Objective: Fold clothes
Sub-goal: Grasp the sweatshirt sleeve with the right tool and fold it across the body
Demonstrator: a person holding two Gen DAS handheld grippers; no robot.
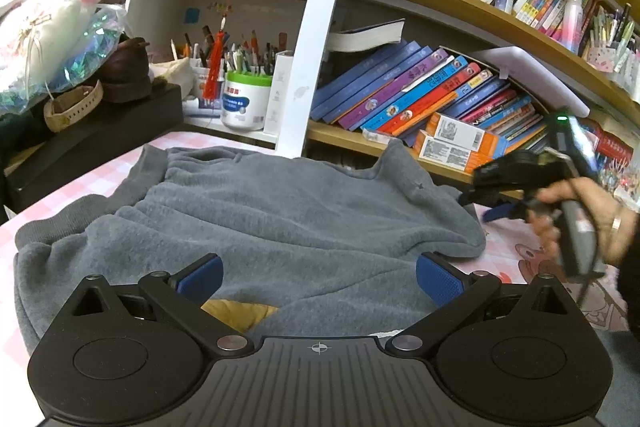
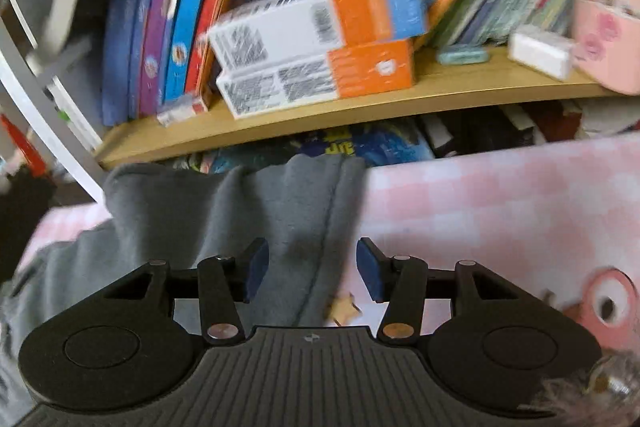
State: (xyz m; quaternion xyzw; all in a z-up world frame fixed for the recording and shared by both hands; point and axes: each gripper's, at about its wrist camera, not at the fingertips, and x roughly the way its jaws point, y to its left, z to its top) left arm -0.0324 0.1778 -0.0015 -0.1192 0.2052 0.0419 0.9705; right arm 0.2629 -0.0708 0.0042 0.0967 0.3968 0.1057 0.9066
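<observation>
A grey fleece garment [image 1: 280, 219] lies spread on the pink checked cover [image 1: 80, 183], its far edge bunched against the shelf. My left gripper [image 1: 319, 275] stands wide open over its near part, nothing between the blue pads. A yellow patch of cloth [image 1: 236, 311] shows just under that gripper. At the right, a hand [image 1: 580, 215] holds the other gripper by the garment's right corner. In the right wrist view my right gripper [image 2: 313, 269] has its jaws apart above the grey garment's [image 2: 240, 211] seamed edge, and the pads do not press on it.
Behind the cover runs a wooden shelf [image 2: 280, 123] with leaning books [image 1: 420, 91] and two orange-and-white boxes [image 2: 320, 51]. A white upright post [image 1: 316, 47], a can of pens [image 1: 246, 103] and a black box [image 1: 80, 143] with shoes stand at the back left.
</observation>
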